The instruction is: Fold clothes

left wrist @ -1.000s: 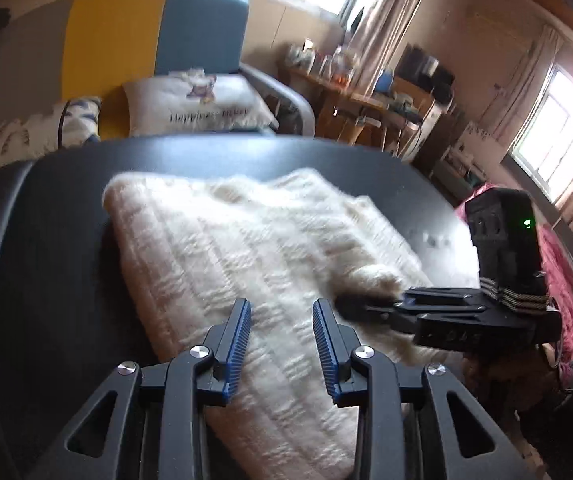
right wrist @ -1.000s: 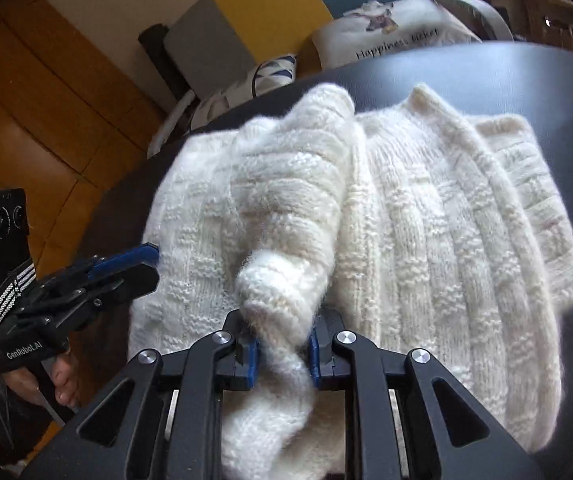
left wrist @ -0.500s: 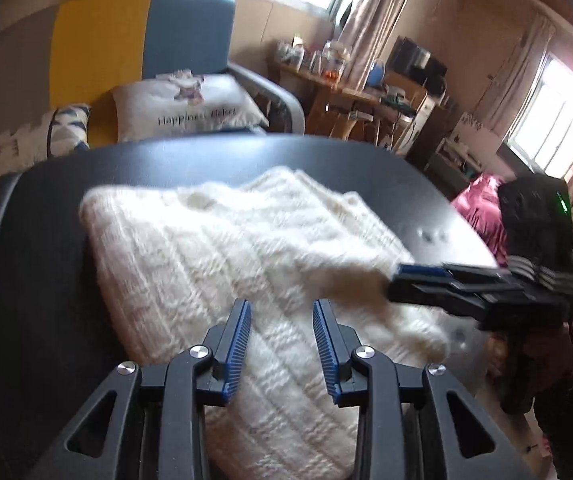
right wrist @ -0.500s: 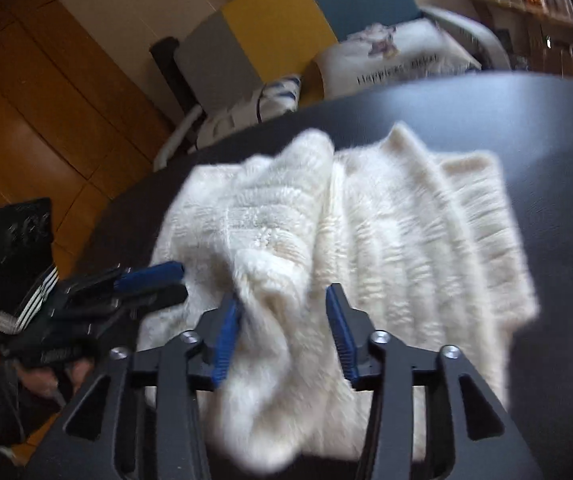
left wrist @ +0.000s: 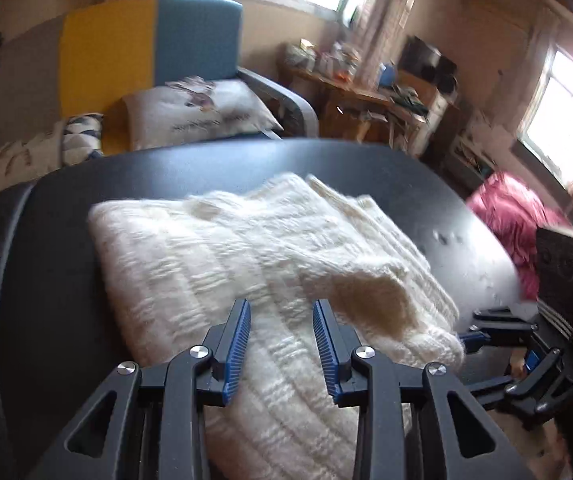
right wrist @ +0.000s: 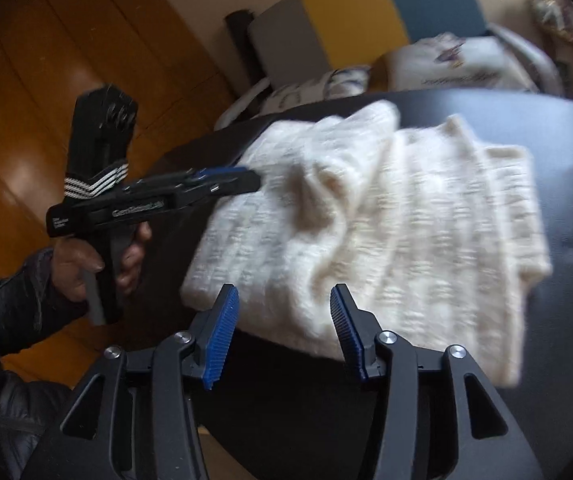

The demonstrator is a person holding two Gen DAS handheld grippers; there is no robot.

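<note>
Opening my right claw off the sweater (nothing pinched), left claw apart; next, grip near the table edge.

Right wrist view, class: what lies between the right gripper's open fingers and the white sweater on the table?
Only a bare strip of black table separates the right gripper, its jaws opening and empty, from the white sweater, in the right wrist view.
</note>
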